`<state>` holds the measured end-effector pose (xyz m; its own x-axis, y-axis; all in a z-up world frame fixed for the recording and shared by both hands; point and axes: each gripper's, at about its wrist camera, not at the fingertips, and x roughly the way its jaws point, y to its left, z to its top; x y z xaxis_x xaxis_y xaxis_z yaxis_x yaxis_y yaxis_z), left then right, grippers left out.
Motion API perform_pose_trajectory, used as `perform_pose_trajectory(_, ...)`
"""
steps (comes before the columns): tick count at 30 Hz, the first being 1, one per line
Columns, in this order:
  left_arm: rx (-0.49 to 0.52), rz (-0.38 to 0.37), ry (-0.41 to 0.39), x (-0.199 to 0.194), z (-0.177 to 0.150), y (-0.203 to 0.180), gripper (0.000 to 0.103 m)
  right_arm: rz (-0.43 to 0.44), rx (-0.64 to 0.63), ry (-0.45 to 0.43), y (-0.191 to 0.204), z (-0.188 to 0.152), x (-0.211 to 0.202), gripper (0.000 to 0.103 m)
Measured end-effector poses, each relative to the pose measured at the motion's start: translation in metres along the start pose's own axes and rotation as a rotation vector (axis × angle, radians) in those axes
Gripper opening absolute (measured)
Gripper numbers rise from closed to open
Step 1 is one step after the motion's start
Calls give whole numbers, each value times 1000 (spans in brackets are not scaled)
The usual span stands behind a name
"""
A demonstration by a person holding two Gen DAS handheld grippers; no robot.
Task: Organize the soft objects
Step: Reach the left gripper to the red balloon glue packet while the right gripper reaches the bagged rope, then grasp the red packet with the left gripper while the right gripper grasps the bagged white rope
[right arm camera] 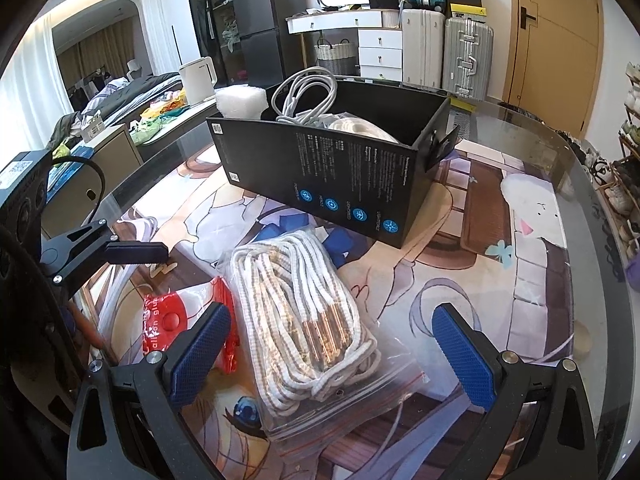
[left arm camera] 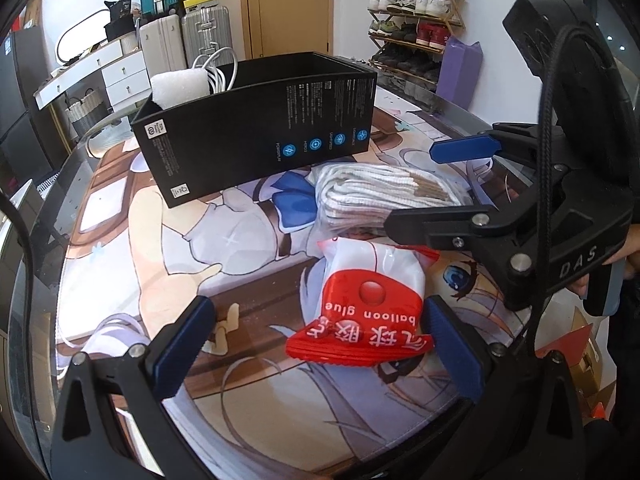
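Note:
A red and white balloon glue packet lies on the printed mat; it also shows in the right wrist view. My left gripper is open around its near end without touching it. A clear bag of white cords lies beside the packet; it also shows in the left wrist view. My right gripper is open with the bag between its jaws. A black box stands behind, holding white foam, a white cable and a rope coil. The box also shows in the right wrist view.
The printed mat covers a glass table. The right gripper's body reaches in from the right in the left wrist view. Suitcases, a white dresser and a shoe rack stand beyond the table.

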<state>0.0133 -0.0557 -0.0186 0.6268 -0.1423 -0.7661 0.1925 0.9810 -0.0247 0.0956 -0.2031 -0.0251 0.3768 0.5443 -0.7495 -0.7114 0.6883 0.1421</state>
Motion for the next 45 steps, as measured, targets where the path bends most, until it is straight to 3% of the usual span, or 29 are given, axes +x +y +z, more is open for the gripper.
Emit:
perform_pose_trajectory(7, 13, -12, -7, -2, -1, -3, 98, 11, -9, 7, 4, 3, 5, 101)
perform_pose_trajectory(10, 18, -16, -12, -4, -1, -4, 93, 17, -15, 12, 6, 3, 7, 94)
perform_pose_trajectory(15, 32, -28, -26, -8, -3, -6, 75, 22, -16, 18, 6, 2, 9, 81)
perform_pose_trajectory(17, 39, -37, -38, -10, -3, -6, 62, 26, -14, 21, 5, 1, 10, 77)
perform_pose_trajectory(27, 46, -46, -55, -17, -5, -7, 60, 23, -18, 8, 3, 0, 7, 62)
perform_pose_trajectory(32, 32, -43, -68, -23, -3, -2, 60, 32, -33, -5, 5, -1, 5, 47)
perform_pose_trajectory(45, -55, -9, -137, -43, 3, 24, 60, 42, -40, -48, 5, -1, -9, 42)
